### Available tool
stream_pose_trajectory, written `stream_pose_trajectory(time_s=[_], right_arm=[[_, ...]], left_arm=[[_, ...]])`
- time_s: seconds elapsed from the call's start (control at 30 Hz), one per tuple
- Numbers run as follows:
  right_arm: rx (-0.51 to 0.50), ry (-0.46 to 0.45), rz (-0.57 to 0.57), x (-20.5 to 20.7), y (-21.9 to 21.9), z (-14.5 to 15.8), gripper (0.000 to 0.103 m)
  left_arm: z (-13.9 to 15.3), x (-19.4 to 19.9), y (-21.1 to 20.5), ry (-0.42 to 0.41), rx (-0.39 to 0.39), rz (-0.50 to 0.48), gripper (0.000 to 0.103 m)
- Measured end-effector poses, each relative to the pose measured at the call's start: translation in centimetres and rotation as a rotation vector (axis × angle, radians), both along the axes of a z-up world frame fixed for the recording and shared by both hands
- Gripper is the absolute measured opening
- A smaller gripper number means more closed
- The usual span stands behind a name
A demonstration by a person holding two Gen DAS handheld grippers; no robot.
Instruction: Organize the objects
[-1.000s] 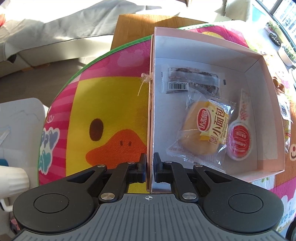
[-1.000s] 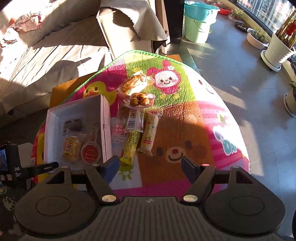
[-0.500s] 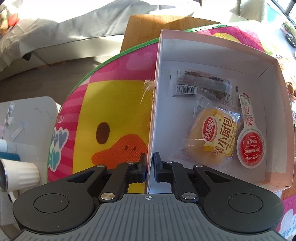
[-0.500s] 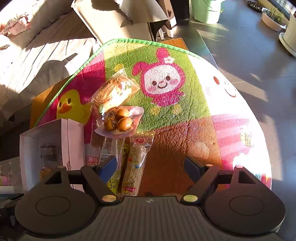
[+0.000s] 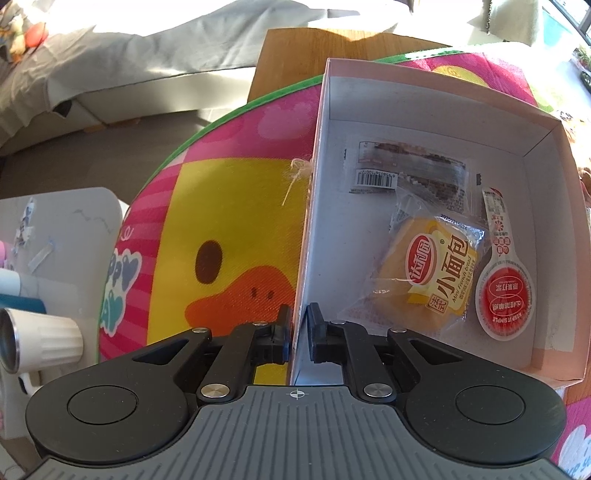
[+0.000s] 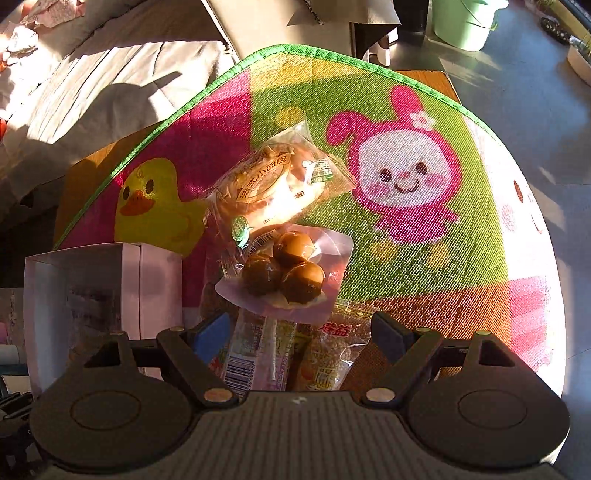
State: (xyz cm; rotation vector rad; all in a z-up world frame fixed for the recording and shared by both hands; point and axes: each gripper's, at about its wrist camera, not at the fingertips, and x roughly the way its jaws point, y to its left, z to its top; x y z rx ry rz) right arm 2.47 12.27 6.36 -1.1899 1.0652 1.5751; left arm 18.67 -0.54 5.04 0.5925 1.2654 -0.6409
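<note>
My left gripper [image 5: 298, 328] is shut on the near left wall of a pink-white cardboard box [image 5: 314, 206]. In the box lie a small bread pack [image 5: 428, 273], a red-lidded jelly cup [image 5: 504, 299] and a flat clear wrapper with a barcode [image 5: 406, 173]. My right gripper [image 6: 299, 332] is open and empty, low over a cluster of snacks: a pack of brown eggs [image 6: 288, 273], a bread pack [image 6: 273, 188] and long snack bars [image 6: 325, 358] between its fingers. The box also shows in the right wrist view [image 6: 99, 288] at left.
Everything lies on a colourful cartoon mat [image 6: 406, 184] over a wooden table [image 5: 295, 48]. A white side table [image 5: 59, 236] with a white cup [image 5: 40, 339] stands left. A covered sofa [image 6: 92, 81] is behind; a green bucket [image 6: 465, 22] is on the floor.
My right gripper has moved forward and down over the snack cluster, staying open. My left gripper keeps its grip on the box wall; the box has shifted slightly in view.
</note>
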Motion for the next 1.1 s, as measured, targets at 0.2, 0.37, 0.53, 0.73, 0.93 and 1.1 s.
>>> stream_pose_trajectory(time_s=[0.2, 0.37, 0.53, 0.73, 0.93, 1.1], right_arm=[[0.012, -0.073, 0.109, -1.6, -0.2, -1.1, 0.059], [-0.003, -0.066, 0.072, 2.0, -1.3, 0.0, 0.039], [-0.027, -0.090, -0.010, 6.4, -3.3, 0.1, 0.039], [-0.044, -0.113, -0.109, 9.5, -6.9, 0.9, 0.043], [-0.081, 0.068, -0.296, 11.1, -9.5, 2.8, 0.056], [-0.229, 0.193, -0.457, 9.5, -9.1, -0.3, 0.056]], left_arm=[[0.0, -0.1, -0.1, 0.004, 0.004, -0.016, 0.011], [-0.1, -0.1, -0.1, 0.001, 0.005, -0.025, 0.011], [-0.1, -0.3, -0.1, -0.004, 0.003, -0.044, 0.011], [-0.1, -0.4, -0.1, -0.012, 0.000, -0.056, 0.011], [-0.1, -0.5, 0.1, -0.010, -0.010, -0.059, 0.010], [0.1, -0.4, 0.2, -0.006, -0.018, -0.065, 0.010]])
